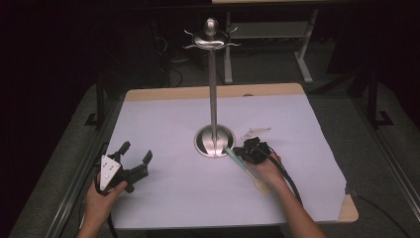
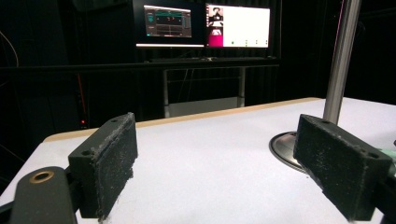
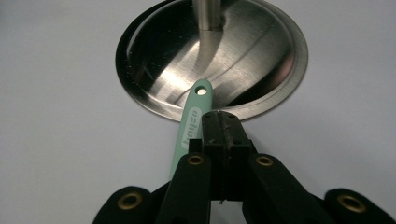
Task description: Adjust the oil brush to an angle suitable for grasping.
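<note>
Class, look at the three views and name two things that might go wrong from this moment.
1. The right gripper has its jaws closed beside the mint-green utensil, not clearly around it, so it may slip or be left behind.
2. The utensil's tip lies over the rim of the stand base; pushing forward might jam it against the pole and nudge the tall stand.

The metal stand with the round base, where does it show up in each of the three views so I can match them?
High view: metal stand at table centre, pole rising to hooks.
Left gripper view: its pole and base edge at right, behind the right-hand jaw.
Right gripper view: its round base across the top.
Shared landmark: the green utensil handle by the base.
</note>
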A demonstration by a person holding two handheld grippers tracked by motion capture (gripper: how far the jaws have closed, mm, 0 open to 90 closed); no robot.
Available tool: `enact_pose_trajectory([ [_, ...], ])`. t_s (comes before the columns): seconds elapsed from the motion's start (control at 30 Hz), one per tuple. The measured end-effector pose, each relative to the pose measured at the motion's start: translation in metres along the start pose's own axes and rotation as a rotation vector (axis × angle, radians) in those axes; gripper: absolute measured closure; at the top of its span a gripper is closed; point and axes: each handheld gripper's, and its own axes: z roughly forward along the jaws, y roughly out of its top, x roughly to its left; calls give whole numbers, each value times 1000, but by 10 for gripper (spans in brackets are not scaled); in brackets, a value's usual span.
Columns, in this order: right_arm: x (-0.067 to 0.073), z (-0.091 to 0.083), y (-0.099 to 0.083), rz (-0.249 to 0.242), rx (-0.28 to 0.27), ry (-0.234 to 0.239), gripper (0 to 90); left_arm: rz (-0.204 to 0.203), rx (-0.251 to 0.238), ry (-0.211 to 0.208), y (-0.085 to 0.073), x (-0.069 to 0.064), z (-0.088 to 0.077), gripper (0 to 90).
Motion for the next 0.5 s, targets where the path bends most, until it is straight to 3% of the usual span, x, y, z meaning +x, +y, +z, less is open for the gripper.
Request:
enact_pose_trajectory([
  [0.3, 13, 4, 5, -44, 26, 4, 900, 0, -3, -2, 0, 0, 0, 133],
  [0.5, 12, 1, 6, -26, 16, 0, 898, 0, -1, -1, 0, 0, 0, 133],
])
